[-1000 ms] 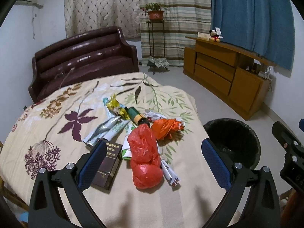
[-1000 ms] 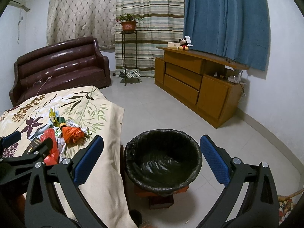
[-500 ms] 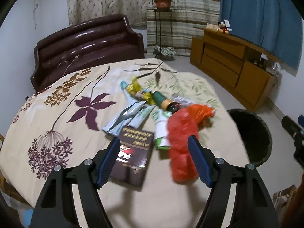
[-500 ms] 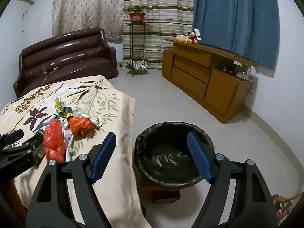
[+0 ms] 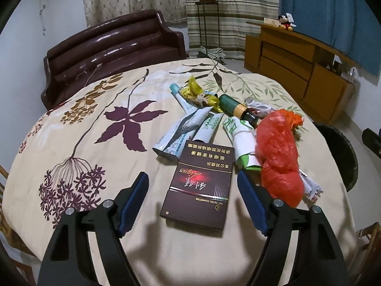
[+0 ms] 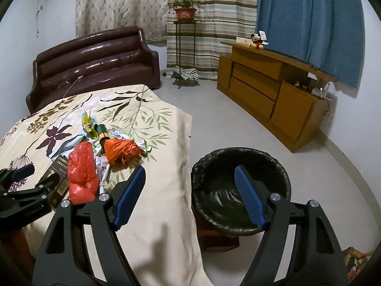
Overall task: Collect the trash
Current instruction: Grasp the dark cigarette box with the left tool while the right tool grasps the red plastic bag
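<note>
Moved in lower and closer since a second ago: left gripper [image 5: 192,197] now poised over the dark cigarette pack [image 5: 200,184], fingers [image 5: 133,200] spread wide on either side of it, nothing between them, no contact visible. Narrower spread than a second ago too. Pack lying flat on the floral cloth covering the surface [image 5: 71,128], printed face up, its near end between the blue pads.

Just right of the pack: crumpled red plastic bag [image 5: 278,157], covering part of a white-and-green wrapper [image 5: 240,143] and a thin sachet [image 5: 312,188] whose end pokes out below. Beyond the pack: two flattened toothpaste tubes [image 5: 185,126], partly overlapping, upper ends tucked under a yellow wrapper [image 5: 197,93]. Right of those, a green-capped dark bottle [image 5: 235,109], lower half hidden behind the red bag. Orange bag [image 5: 293,116] barely showing behind the red one here; plainer from the right wrist view [image 6: 121,150].

Right gripper [image 6: 190,195] held off the surface's edge, fingers [image 6: 247,195] parted and empty, above the black-lined trash bin [image 6: 240,186] on the floor. Bin cut off at the right edge in the left wrist view; contents too dark to make out.
</note>
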